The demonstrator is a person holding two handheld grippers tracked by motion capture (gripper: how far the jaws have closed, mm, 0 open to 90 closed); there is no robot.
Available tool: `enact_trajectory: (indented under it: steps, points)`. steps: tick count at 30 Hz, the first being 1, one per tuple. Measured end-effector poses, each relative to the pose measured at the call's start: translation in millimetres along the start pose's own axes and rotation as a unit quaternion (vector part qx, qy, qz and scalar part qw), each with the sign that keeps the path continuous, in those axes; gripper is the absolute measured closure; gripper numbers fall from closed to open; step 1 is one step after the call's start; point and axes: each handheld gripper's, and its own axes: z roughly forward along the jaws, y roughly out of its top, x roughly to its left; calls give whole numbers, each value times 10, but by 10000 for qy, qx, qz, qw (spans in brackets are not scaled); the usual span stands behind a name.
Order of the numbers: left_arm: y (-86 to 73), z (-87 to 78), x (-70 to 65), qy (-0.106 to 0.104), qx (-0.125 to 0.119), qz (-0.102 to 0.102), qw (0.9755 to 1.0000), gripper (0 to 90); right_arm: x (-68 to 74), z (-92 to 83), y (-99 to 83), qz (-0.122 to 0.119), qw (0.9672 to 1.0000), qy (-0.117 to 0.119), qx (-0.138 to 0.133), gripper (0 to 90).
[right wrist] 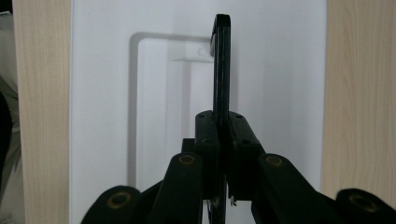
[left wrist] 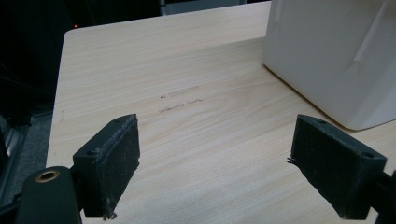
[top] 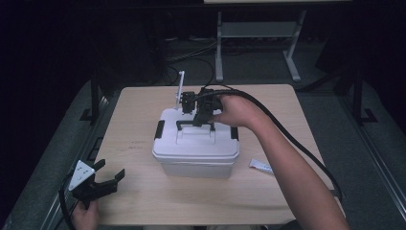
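**Right hand-held gripper clamps the box handle**

Here we are above the pale wood tabletop point(top: 139, 143), and the white lidded storage box point(top: 196, 148) sits near its middle, lid on, black latches at both short ends. What is inside cannot be seen with the lid down. The right hand-held gripper point(top: 198, 122) comes in from above, jaws pressed tight on the black carry handle point(right wrist: 221, 65), which stands up from the recess in the lid. In the right gripper view the handle runs edge-on straight between the two pads, lid white on both sides of it.

Down at the near left corner, the left hand-held gripper point(top: 107, 175) sits low over the tabletop, jaws spread wide with nothing between them; its own view shows bare wood between the pads and the box's white wall off to one side, well apart.

A small white packet point(top: 261, 166) lies on the tabletop just beside the box's right end.
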Motion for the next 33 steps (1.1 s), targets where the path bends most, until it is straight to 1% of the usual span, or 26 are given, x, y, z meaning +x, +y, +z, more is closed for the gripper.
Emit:
enact_trajectory:
  steps: [6, 17, 27, 29, 33]
  points:
    - [0, -2, 3, 3, 14, 15, 10000, 151, -2, -23, -11, -2, 10000, -19, -22, 842]
    - [-2, -1, -2, 5, 11, -15, 10000, 151, 0, -143, -84, 54, 9999, -93, -5, 842]
    - [-4, 1, 0, 8, 21, 0, 10000, 151, -2, -230, -197, 124, 9998, -139, -5, 842]
    - [-4, 1, -1, 11, 20, -2, 10000, 151, -8, -237, -207, 91, 9998, -151, -15, 842]
    - [-4, 3, -2, 7, 20, 2, 10000, 151, -6, -276, -256, 140, 9997, -179, -11, 842]
